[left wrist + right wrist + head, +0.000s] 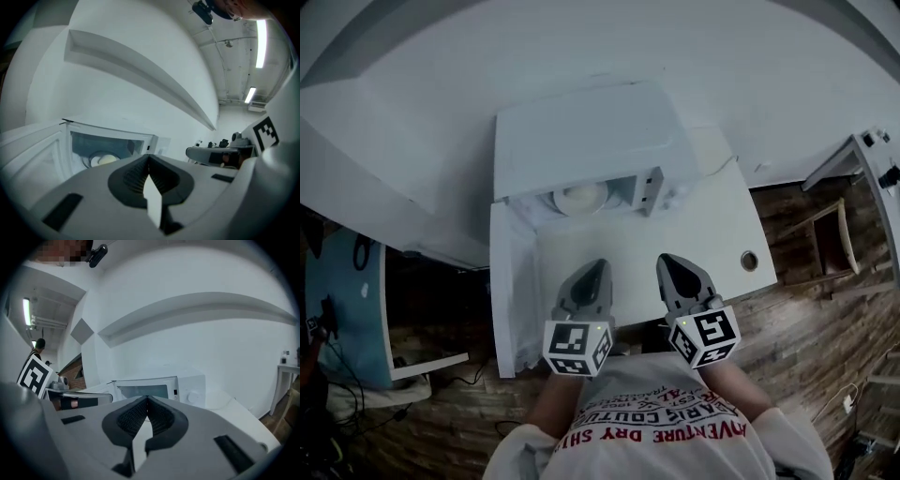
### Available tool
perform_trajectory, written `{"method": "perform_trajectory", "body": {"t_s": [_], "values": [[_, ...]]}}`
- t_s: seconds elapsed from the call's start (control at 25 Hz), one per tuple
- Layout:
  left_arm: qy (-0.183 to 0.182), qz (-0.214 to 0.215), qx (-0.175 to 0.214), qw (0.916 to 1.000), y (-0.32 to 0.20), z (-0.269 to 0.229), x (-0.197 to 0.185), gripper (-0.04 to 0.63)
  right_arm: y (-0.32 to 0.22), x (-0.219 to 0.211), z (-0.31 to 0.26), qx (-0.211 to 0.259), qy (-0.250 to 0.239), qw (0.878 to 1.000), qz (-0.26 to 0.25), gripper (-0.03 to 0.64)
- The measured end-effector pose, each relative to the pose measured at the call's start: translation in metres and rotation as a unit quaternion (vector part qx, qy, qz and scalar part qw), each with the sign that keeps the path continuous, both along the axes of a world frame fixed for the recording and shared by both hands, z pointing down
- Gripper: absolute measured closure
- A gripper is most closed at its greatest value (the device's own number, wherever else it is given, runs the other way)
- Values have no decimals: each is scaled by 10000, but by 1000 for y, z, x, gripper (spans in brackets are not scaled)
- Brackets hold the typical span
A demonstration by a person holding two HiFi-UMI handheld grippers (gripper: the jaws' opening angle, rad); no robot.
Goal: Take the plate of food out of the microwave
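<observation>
A white microwave [591, 141] stands at the back of a white table [712, 234], its door [514, 291] swung open to the left. Inside sits a pale plate of food [581, 198], also seen in the left gripper view as a plate of food [104, 160]. Both grippers hover over the table in front of the opening, apart from the microwave. My left gripper [596, 267] is shut with nothing between its jaws. My right gripper [668, 262] is shut and empty too. In the right gripper view the microwave [154, 390] lies straight ahead.
A round cable hole [749, 260] marks the table's right part. Wooden flooring and a chair [834, 234] lie to the right. A blue desk [342, 309] with cables stands at the left. White wall ledges run above the microwave.
</observation>
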State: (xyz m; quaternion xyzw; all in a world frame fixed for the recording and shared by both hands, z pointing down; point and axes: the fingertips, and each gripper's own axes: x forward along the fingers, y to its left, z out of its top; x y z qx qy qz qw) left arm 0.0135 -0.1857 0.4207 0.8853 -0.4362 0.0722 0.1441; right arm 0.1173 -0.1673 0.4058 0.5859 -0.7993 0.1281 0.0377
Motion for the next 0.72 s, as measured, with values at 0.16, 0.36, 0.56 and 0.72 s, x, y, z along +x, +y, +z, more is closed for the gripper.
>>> {"method": "perform_trajectory", "body": {"t_s": [0.16, 0.36, 0.56, 0.72], "values": [[-43, -524, -33, 9986, -27, 2, 1, 589, -36, 4, 1, -22, 4, 9986, -523, 606], [-130, -1180, -139, 9928, -54, 10, 8, 589, -68, 12, 11, -184, 50, 9930, -1168, 607], [-85, -1796, -422, 9828, -67, 25, 15, 589, -97, 22, 21, -355, 10, 9852, -1676, 606], [57, -2229, -608, 9729, -73, 37, 17, 589, -112, 19, 31, -428, -15, 9765, -2113, 606]]}}
